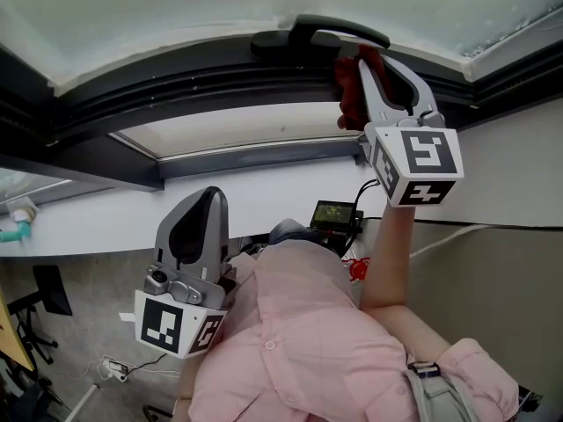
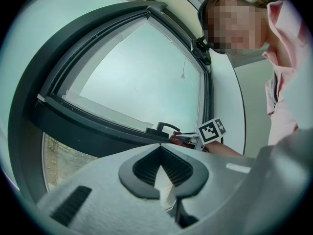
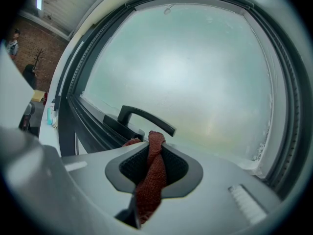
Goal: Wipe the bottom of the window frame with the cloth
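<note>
A dark red cloth is pinched in my right gripper, which is shut on it and raised to the dark window frame, just below the black window handle. In the right gripper view the cloth runs up between the jaws of the right gripper and its end pokes out close to the handle. My left gripper hangs low beside the person's chest, away from the frame. In its own view the left gripper is shut with nothing in it.
A white sill runs under the frame. Below it sit a small screen device with cables and a teal bottle at far left. A black chair and loose cords are on the floor.
</note>
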The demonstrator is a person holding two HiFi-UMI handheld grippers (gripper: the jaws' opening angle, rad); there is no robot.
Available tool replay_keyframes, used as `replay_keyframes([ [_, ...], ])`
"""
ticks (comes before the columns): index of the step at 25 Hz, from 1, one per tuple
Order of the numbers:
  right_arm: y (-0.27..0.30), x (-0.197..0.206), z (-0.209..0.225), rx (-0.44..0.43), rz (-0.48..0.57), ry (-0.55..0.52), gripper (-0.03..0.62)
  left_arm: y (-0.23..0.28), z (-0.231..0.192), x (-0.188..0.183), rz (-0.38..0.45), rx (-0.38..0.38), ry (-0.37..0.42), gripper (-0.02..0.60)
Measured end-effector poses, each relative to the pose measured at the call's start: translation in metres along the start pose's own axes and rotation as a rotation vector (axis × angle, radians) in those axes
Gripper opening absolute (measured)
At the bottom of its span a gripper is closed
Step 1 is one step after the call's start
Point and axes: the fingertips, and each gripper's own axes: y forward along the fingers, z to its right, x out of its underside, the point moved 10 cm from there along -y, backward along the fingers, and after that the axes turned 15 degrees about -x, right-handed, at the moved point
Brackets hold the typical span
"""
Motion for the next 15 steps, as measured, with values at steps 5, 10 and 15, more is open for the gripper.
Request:
replay_keyframes([
  [5,-0.002,0.001,0.003,0.008,0.002,0.008,0.067,0.001,0.000,-0.001,0.002,0.003,0.000,-0.003],
  [10,-0.002,0.001,0.003,0.006,0.008,0.013,0.067,0.004,0.003,0.002,-0.012,0.033,0.013,-0.003],
  [15,-0.002,0.002,0.004,0.000,0.017,0.024,0.067,0.006,0.004,0.016,-0.016,0.098,-0.007,-0.003],
])
